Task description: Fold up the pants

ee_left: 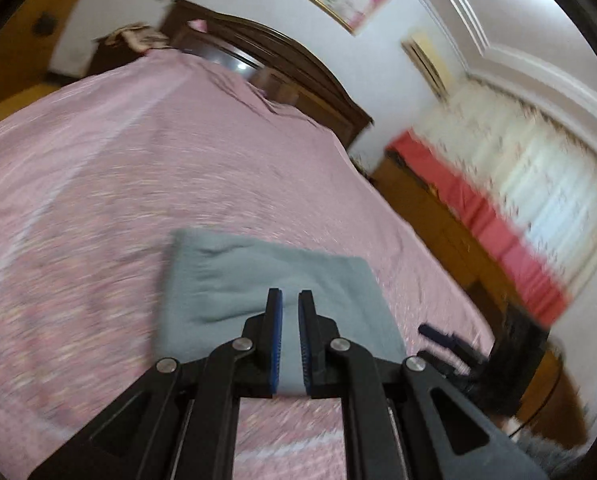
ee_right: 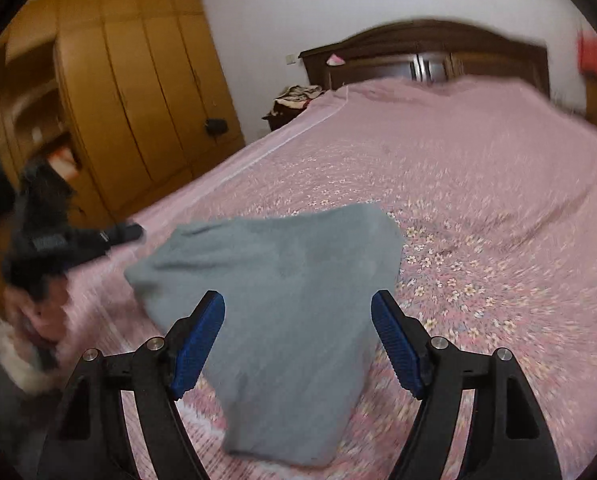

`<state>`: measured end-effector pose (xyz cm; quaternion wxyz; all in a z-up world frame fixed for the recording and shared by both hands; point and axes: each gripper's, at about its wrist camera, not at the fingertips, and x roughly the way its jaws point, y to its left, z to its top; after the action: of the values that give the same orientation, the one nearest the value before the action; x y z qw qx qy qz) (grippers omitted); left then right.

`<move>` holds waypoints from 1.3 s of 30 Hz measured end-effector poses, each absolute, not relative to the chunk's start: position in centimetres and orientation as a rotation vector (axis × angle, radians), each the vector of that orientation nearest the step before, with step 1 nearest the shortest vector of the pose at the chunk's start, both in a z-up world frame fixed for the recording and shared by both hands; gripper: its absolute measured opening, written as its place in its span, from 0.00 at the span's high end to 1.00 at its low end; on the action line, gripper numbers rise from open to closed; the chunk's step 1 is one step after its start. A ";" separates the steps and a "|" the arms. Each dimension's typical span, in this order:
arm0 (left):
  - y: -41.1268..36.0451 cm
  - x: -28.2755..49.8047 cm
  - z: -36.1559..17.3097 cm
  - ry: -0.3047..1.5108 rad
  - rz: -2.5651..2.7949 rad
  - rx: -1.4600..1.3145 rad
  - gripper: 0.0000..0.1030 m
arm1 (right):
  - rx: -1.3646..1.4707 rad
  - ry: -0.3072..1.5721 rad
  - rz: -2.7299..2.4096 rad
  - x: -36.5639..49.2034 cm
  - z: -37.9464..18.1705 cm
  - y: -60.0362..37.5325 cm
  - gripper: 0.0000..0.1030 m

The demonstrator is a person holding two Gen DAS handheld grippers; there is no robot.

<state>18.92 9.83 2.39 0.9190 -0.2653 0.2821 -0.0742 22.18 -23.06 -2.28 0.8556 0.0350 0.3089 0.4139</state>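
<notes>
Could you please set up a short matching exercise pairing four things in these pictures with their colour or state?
Things:
1. pants
2. bedspread
3. left gripper
4. right gripper

Descriptions:
A. jaws spread wide, nothing pinched
B. grey, folded into a compact bundle on the bed
C. pink with a small floral print
D. jaws nearly together, holding nothing

Pairs: 1-B, 2-C, 3-D, 4-A
</notes>
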 end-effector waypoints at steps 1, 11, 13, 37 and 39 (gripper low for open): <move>9.1 19.9 2.2 0.584 -0.179 -0.547 0.93 | 0.115 0.672 0.875 23.5 -2.6 -23.5 0.25; 10.1 27.9 -4.8 0.815 0.016 -0.600 0.95 | 0.382 1.013 0.978 31.2 -8.6 -24.5 0.24; 10.5 27.8 -4.9 0.805 0.006 -0.626 0.95 | 0.296 1.014 0.971 31.2 -8.5 -23.7 0.25; -13.8 29.6 -4.1 0.833 -0.180 -0.219 0.94 | 0.377 0.938 1.000 33.1 -4.9 -27.9 0.66; -13.3 29.1 -3.0 0.802 -0.190 -0.297 0.94 | 0.491 0.926 1.156 32.7 -4.6 -27.0 0.66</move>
<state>29.11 -13.33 -3.04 0.9055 -0.1437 0.3885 -0.0918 32.72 -27.01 -4.58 0.7107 0.2215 0.4174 0.5211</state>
